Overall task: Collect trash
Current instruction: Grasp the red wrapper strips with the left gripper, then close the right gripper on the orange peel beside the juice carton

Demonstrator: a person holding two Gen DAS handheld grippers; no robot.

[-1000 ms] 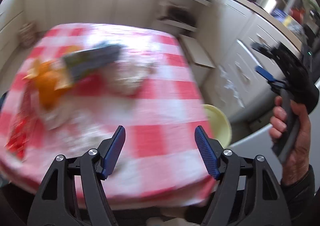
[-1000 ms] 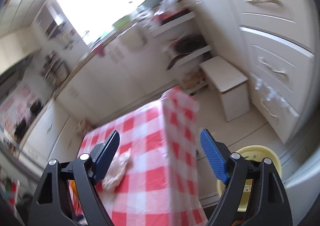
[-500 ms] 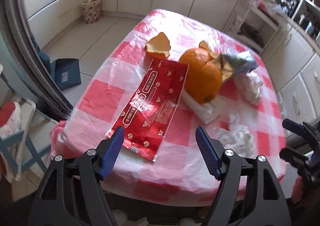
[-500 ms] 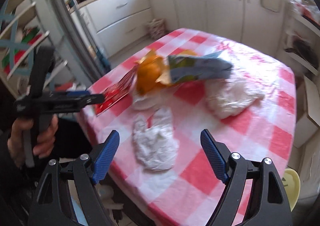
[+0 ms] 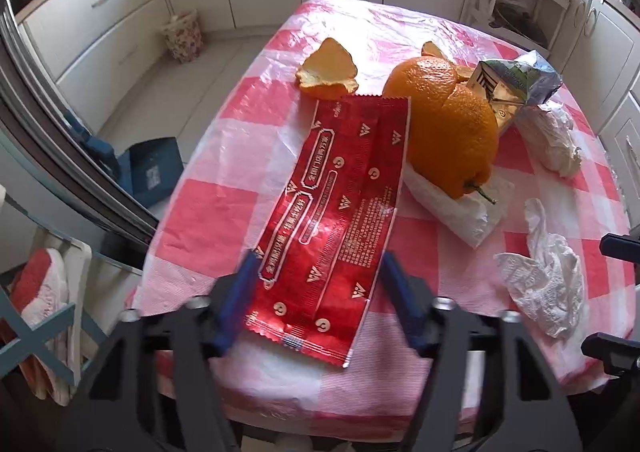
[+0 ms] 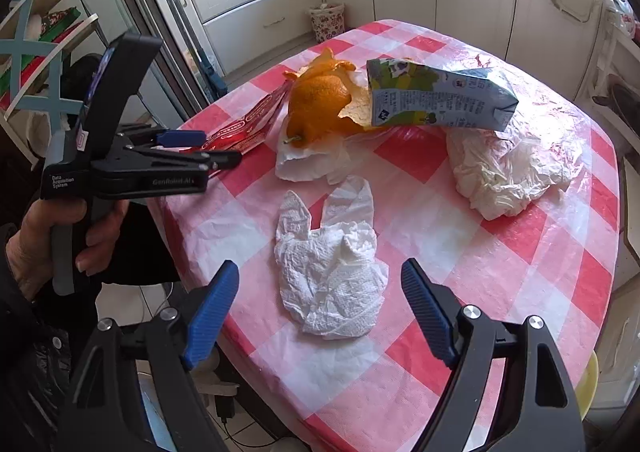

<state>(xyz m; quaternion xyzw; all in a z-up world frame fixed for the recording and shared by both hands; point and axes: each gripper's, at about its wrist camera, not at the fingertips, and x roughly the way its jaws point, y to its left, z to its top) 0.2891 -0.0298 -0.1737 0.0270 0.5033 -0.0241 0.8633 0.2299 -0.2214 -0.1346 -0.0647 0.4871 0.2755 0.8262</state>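
Nothing is collected yet: the red wrapper (image 5: pixel 340 211), crumpled tissue (image 6: pixel 332 272), orange peel (image 5: pixel 328 71), juice carton (image 6: pixel 436 95) and white bag (image 6: pixel 512 175) all lie on the checkered surface (image 6: pixel 540 252). The left claw (image 5: pixel 316 292) has just been closing, its jaws flanking the wrapper's near end without pinching it. The right claw (image 6: pixel 320 304) hangs wide and empty over the tissue.

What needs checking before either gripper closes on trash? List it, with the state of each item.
1. Red wrapper between the left gripper fingers, which have just been closing: ok.
2. Pads pressing the wrapper: not ok, gaps show.
3. Right gripper open around the crumpled tissue: ok.
4. Orange clear of the wrapper: not ok, they touch.
5. Bin location: cannot tell.
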